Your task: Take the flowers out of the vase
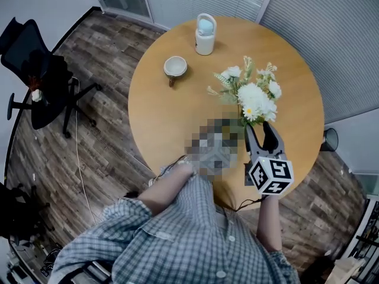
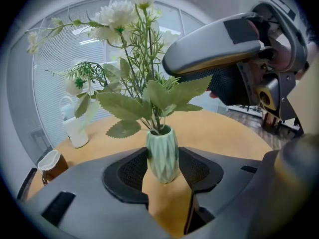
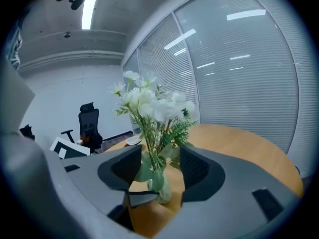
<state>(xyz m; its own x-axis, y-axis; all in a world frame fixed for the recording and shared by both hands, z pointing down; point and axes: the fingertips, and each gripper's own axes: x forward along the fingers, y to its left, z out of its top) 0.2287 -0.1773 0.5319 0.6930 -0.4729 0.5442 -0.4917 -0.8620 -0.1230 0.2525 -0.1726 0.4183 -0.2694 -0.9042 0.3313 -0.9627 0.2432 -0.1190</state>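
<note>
On the round wooden table [image 1: 160, 117] stand white flowers [image 1: 256, 96] with green leaves, in a small pale green ribbed vase [image 2: 162, 153]. In the left gripper view my left gripper [image 2: 163, 167] has both pads against the sides of the vase, which stands upright on the table. In the head view a mosaic patch covers that gripper. My right gripper [image 1: 260, 129] is open, just in front of the bouquet. In the right gripper view the stems and leaves [image 3: 152, 158] stand in the gap of its jaws [image 3: 159, 166], apart from both pads, with the vase [image 3: 163, 189] below.
A brown-and-white cup [image 1: 175, 67] and a white jug [image 1: 205, 34] stand at the far side of the table. A black office chair [image 1: 41, 70] is on the wooden floor at the left. Blinds cover the windows behind the table.
</note>
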